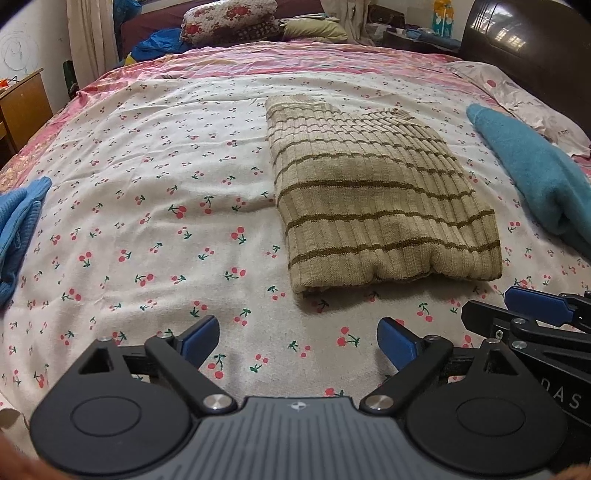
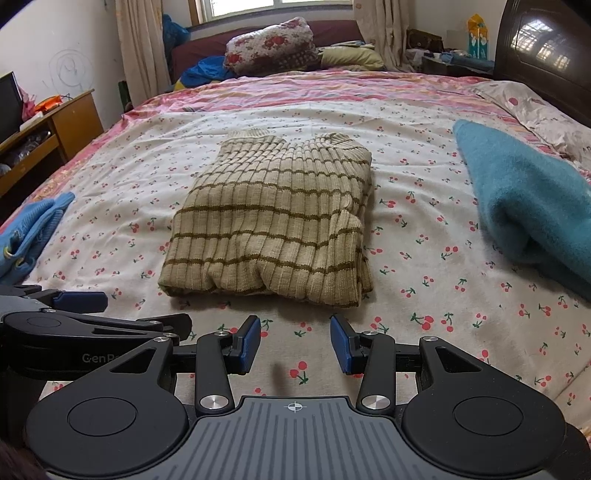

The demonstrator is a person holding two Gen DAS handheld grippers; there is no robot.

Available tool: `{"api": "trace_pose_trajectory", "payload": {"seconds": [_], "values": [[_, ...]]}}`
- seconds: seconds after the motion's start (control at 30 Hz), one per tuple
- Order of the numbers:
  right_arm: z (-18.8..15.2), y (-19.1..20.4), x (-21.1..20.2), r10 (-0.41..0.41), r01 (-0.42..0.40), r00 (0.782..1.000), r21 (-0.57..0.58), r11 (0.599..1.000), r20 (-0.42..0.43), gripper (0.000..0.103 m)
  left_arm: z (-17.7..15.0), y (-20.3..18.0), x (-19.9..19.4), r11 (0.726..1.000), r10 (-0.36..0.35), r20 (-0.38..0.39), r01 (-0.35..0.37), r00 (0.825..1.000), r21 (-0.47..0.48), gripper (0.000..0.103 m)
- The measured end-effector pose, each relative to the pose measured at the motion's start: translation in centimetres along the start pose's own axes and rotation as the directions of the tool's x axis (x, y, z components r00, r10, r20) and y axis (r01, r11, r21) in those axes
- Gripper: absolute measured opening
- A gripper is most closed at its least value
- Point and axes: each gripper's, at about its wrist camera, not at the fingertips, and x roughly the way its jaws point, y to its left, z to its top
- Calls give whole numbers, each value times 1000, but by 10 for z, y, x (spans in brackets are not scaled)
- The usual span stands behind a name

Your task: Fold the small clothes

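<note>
Sweater (image 2: 273,221) sits folded mid-frame; left gripper (image 1: 297,341) and right gripper (image 2: 294,341) hover below it, both spread, empty. We'd square its loose near edge (right corner looks bunched) before moving on.

Soft daylight, sharp centre, strong fisheye bending at the rims

Even, fairly bright daylight comes from the window (image 2: 273,5) past the far edge of the bed (image 2: 424,92); shadows are faint, only a thin dark line under the folded sweater (image 2: 273,225) at its near edge. The glossy dark headboard (image 2: 543,44) at the bed's far right corner carries bright window reflections. Both views bow straight lines outward, and black vignette fills the upper corners. The sweater's ribbing is crisp, while a reddish-brown smear at the left wrist view's bottom corners is out of focus.
</note>
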Motion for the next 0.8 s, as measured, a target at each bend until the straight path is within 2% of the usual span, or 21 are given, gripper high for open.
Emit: {"api": "trace_pose_trajectory", "payload": {"seconds": [0.43,0.8], "values": [[-1,1,2,-4,4,1000,-3,1000,-14,41,-1,-1,2,1000,22,-26,-22,999,6,98],[1,5,2,-24,23,999,-15,1000,-29,41,0,-2,-2,998,55,-19,-55,998,23,98]]}}
